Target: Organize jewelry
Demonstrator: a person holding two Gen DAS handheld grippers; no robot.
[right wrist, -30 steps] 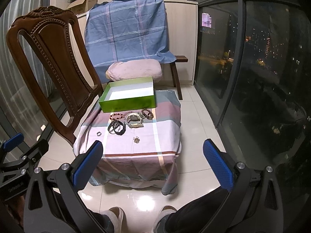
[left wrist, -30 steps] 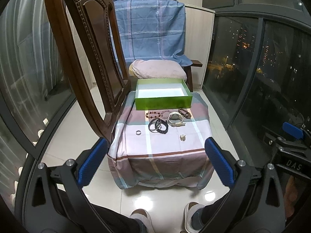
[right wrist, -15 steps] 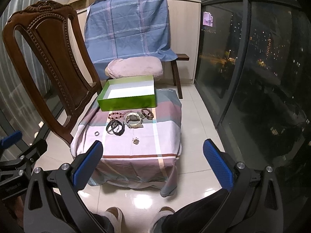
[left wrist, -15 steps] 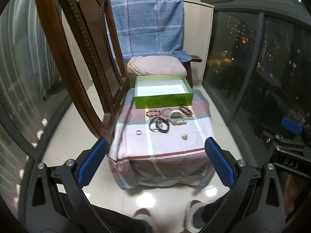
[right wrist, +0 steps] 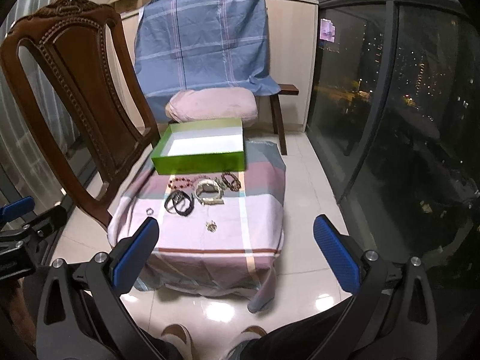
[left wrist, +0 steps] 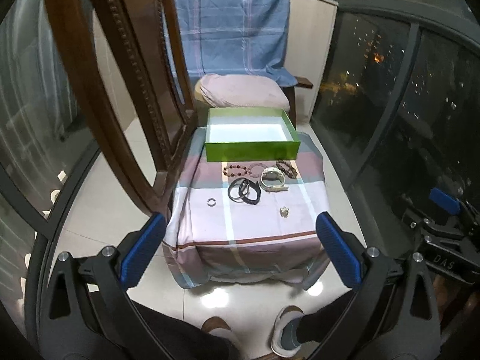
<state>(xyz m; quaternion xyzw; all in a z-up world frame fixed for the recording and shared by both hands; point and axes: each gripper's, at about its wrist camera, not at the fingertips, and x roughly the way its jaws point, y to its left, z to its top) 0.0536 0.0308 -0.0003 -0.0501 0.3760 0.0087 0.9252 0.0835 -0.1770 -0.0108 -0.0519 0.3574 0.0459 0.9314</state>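
An open green box (left wrist: 252, 149) (right wrist: 200, 159) with a white inside stands at the far end of a cloth-covered stool (left wrist: 249, 225) (right wrist: 210, 240). In front of it lie beaded bracelets (left wrist: 235, 170) (right wrist: 180, 182), a pale watch (left wrist: 272, 177) (right wrist: 208, 191), black bands (left wrist: 243, 191) (right wrist: 179, 202), a small ring (left wrist: 211, 202) (right wrist: 149, 211) and a small brooch (left wrist: 284, 211) (right wrist: 211, 226). My left gripper (left wrist: 240, 249) and right gripper (right wrist: 237, 249) are both open and empty, held short of the stool's near edge.
A carved wooden chair (left wrist: 120, 90) (right wrist: 75, 90) stands close on the left. A pink pillow (left wrist: 243, 91) and a blue cloth (right wrist: 204, 42) lie behind the box. Dark window glass (left wrist: 405, 120) runs along the right. The person's feet (left wrist: 288, 330) are below on the tiled floor.
Both grippers have moved a little forward toward the stool, so the jewelry looks slightly larger. The left view has shifted toward the chair. Nothing has been picked up.
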